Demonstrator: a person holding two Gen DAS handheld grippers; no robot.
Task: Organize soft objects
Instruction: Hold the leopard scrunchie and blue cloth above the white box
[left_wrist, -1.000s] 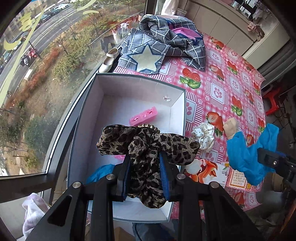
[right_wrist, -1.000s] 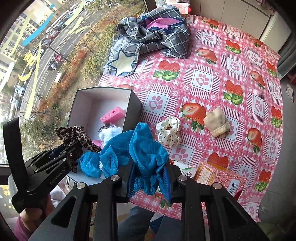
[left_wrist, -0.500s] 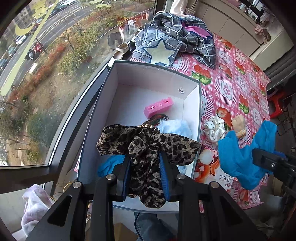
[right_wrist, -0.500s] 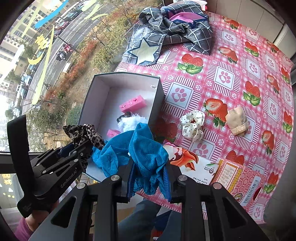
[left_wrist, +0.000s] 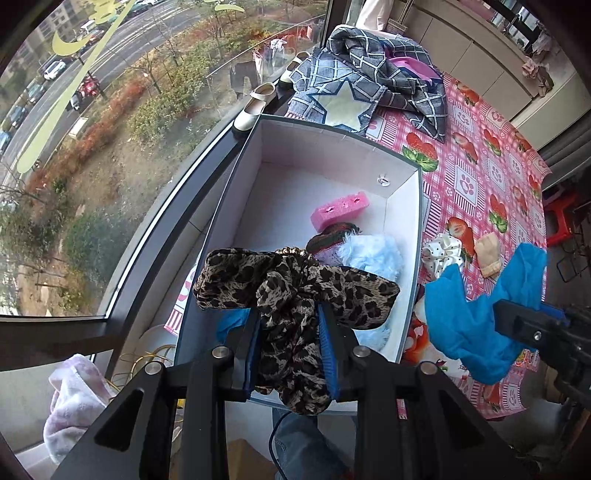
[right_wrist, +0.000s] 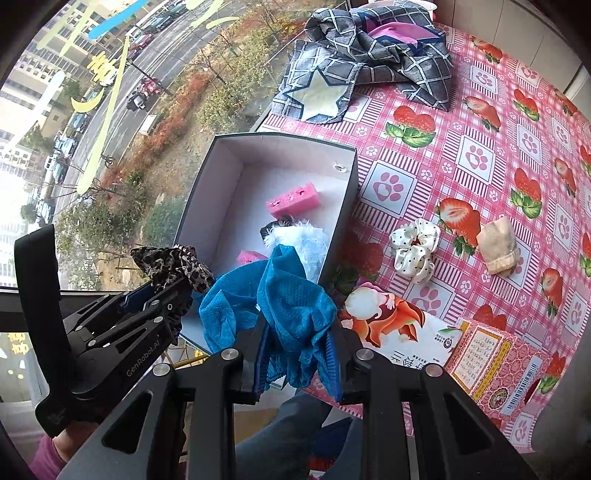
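Note:
My left gripper (left_wrist: 290, 343) is shut on a leopard-print cloth (left_wrist: 295, 291) that hangs above the near end of an open white box (left_wrist: 413, 236). In the box lie a pink sponge (left_wrist: 340, 213), a pale blue fluffy item (left_wrist: 373, 254) and a striped dark piece. My right gripper (right_wrist: 297, 354) is shut on a blue mesh cloth (right_wrist: 291, 306), held over the box's (right_wrist: 347, 206) near right corner. The right wrist view shows the left gripper (right_wrist: 173, 291) with the leopard cloth (right_wrist: 173, 264) to the left. A white dotted scrunchie (right_wrist: 413, 249) and a beige sock (right_wrist: 498, 245) lie on the tablecloth.
The pink strawberry tablecloth (right_wrist: 476, 155) carries a grey checked garment with a star patch (right_wrist: 354, 70) at the far end, a printed leaflet (right_wrist: 402, 332) and a pink carton (right_wrist: 495, 362) near the front edge. A big window (left_wrist: 110, 147) runs along the left. A pale towel (left_wrist: 74, 398) lies below.
Both grippers have drifted across the box end with their cloths still clamped; more of the box's contents, the fluffy blue item, has come into view. The grips are unchanged.

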